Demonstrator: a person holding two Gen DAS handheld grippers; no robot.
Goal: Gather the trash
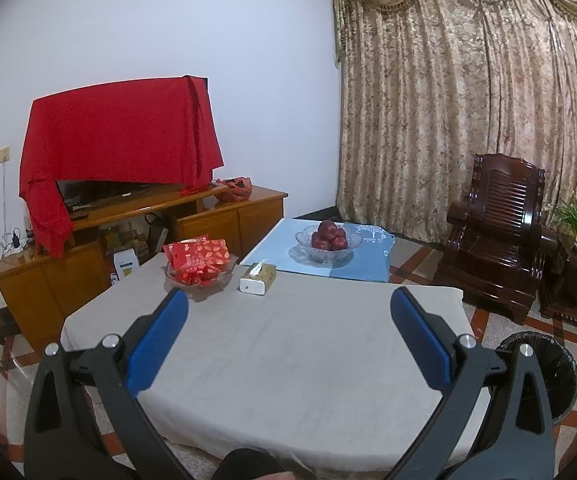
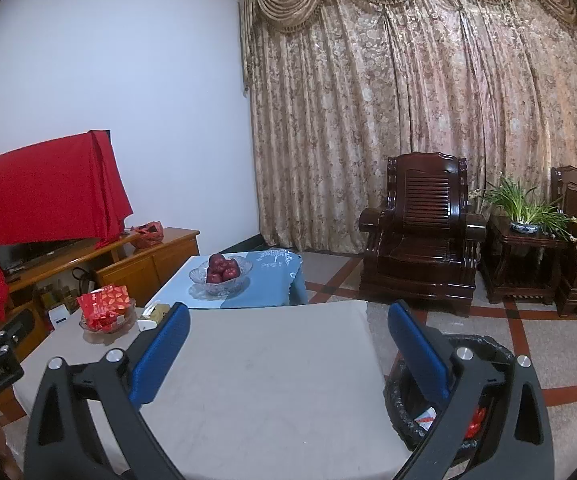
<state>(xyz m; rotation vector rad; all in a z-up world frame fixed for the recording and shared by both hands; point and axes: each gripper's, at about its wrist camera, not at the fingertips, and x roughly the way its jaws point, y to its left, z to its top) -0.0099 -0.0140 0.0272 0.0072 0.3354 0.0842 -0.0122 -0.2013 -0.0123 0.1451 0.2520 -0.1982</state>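
A black trash bin lined with a black bag (image 2: pixel 448 408) stands on the floor at the right edge of the grey-clothed table (image 2: pixel 256 380). Red and white scraps lie inside it. The bin also shows in the left wrist view (image 1: pixel 544 368), low right. My left gripper (image 1: pixel 288 312) is open and empty above the table's near half. My right gripper (image 2: pixel 288 324) is open and empty above the table's right part, its right finger over the bin's rim. No loose trash shows on the grey cloth.
A glass bowl of red packets (image 1: pixel 200 268) and a tissue box (image 1: pixel 257 278) sit at the table's far left. A glass bowl of apples (image 1: pixel 328 240) stands on a blue-clothed table behind. Dark wooden armchairs (image 2: pixel 420 232), a plant (image 2: pixel 524 212) and a TV cabinet (image 1: pixel 128 240) surround.
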